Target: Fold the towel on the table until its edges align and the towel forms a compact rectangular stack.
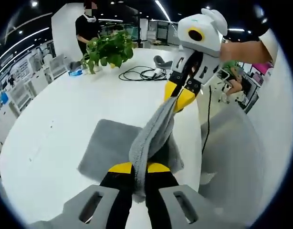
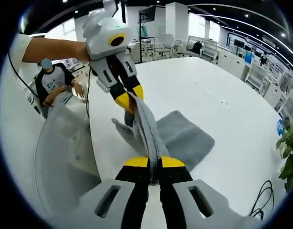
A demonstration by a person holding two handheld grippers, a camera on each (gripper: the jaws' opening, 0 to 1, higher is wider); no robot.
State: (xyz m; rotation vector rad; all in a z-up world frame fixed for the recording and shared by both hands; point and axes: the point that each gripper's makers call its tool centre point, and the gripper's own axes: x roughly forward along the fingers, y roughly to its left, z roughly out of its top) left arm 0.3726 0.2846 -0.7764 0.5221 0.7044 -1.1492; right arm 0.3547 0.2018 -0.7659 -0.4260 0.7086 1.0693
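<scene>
Grey towel (image 2: 184, 136) is pinched at one edge by the right gripper (image 2: 154, 164), jaws closed on it. Opposite end is clamped by the left gripper (image 2: 130, 100), edge stretched taut above the white table (image 2: 223, 90).

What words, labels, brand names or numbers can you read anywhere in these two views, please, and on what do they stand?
None can be read.
Towel: plain grey, no tag or print showing.
Left gripper and right gripper: white, black and yellow, no lettering visible.
Table: bare white, no markings.
Shelves in the background: any signs there are too small and blurred to read.
</scene>
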